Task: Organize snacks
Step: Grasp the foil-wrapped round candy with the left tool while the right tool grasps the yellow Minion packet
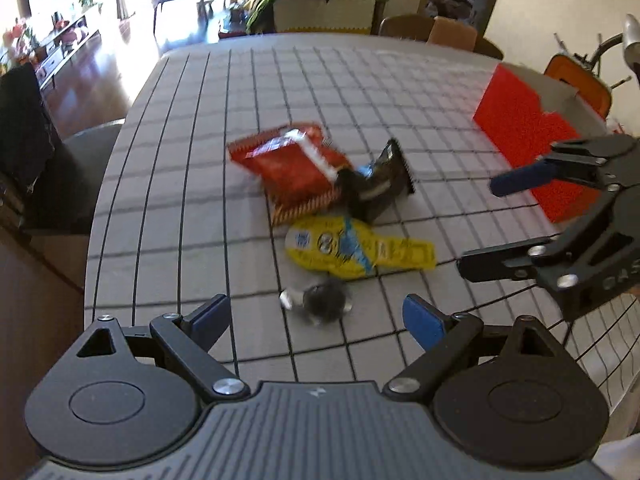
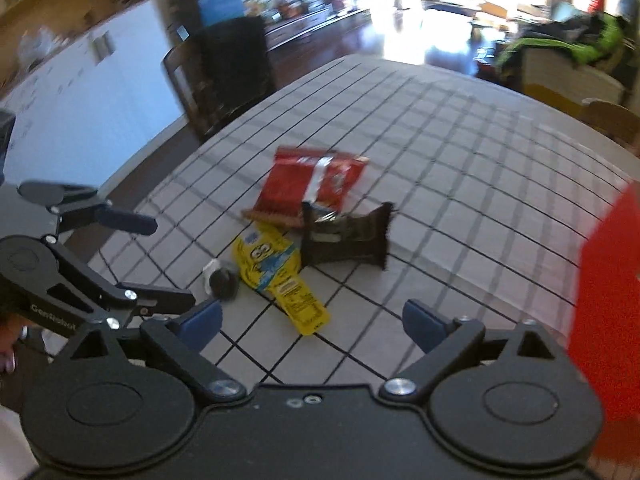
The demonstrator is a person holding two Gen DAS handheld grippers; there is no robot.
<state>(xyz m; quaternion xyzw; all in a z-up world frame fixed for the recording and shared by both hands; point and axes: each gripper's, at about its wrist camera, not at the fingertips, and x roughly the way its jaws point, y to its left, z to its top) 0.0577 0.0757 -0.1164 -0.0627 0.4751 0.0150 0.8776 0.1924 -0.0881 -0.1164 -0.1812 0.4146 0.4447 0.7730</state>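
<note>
A small heap of snacks lies mid-table: a red bag (image 1: 288, 160) (image 2: 316, 184), a black packet (image 1: 380, 184) (image 2: 348, 236) leaning on it, a yellow packet (image 1: 352, 250) (image 2: 276, 268) and a small dark wrapped piece (image 1: 320, 300) (image 2: 224, 280). My left gripper (image 1: 316, 316) (image 2: 160, 258) hovers open just short of the dark piece, pads touching nothing. From the right, my right gripper (image 1: 500, 222) (image 2: 312, 320) faces the yellow packet, open and empty. A red box (image 1: 520, 128) (image 2: 608, 300) stands on the right side of the table.
The table wears a grey cloth with a black grid (image 1: 200, 160). Chairs ring it: a dark one (image 2: 224, 72) on the left side and wooden ones (image 1: 432, 32) at the far end. Both views are motion-blurred.
</note>
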